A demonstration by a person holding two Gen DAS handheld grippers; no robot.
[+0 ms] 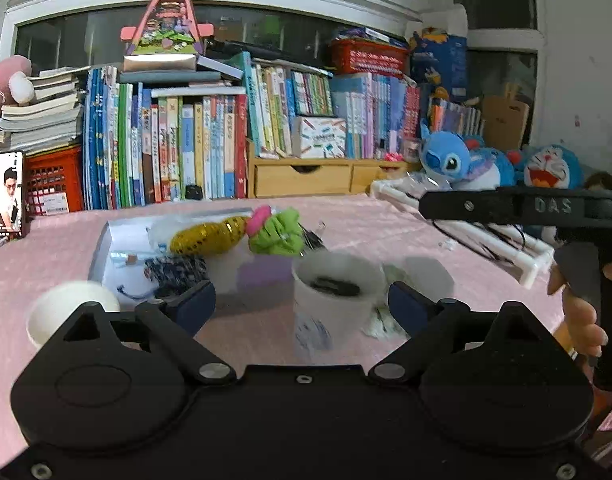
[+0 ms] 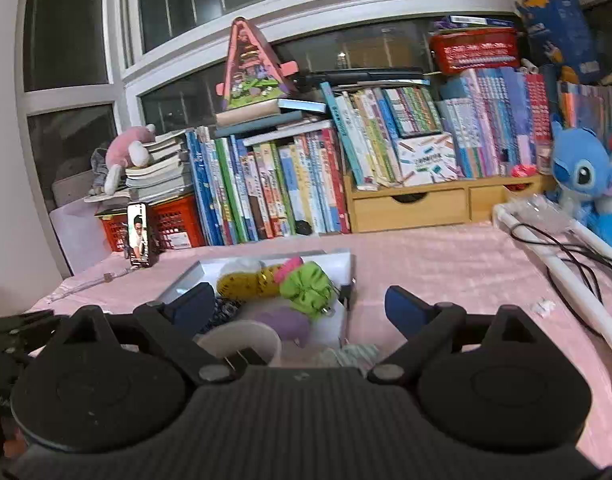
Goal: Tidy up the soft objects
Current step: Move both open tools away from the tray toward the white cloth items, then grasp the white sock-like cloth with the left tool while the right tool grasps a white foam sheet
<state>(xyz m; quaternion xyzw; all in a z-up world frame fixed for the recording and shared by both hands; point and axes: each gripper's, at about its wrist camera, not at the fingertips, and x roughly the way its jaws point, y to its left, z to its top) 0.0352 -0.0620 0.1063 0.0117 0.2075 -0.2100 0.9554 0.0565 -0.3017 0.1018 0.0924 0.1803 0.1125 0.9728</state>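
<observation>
A white tray point(image 1: 105, 240) on the pink tablecloth holds soft hair ties: a gold sequin one point(image 1: 209, 236), a green one point(image 1: 277, 232) with a pink piece point(image 1: 259, 216), a dark patterned one point(image 1: 173, 272) and a purple one point(image 1: 265, 270). A white cup point(image 1: 334, 300) with a dark item inside stands in front of the tray, between the fingers of my open, empty left gripper point(image 1: 301, 304). My right gripper point(image 2: 299, 306) is open and empty above the tray point(image 2: 185, 280); the green tie point(image 2: 306, 288), the gold tie point(image 2: 245, 280) and the cup point(image 2: 241, 344) show there.
Another white cup point(image 1: 65, 308) stands at the left, a third point(image 1: 430, 276) at the right. A white rack point(image 2: 566, 276) with black cables lies on the right. A phone point(image 1: 9, 194) stands at the far left. Books, wooden drawers point(image 2: 410, 208) and plush toys point(image 1: 450, 160) line the back.
</observation>
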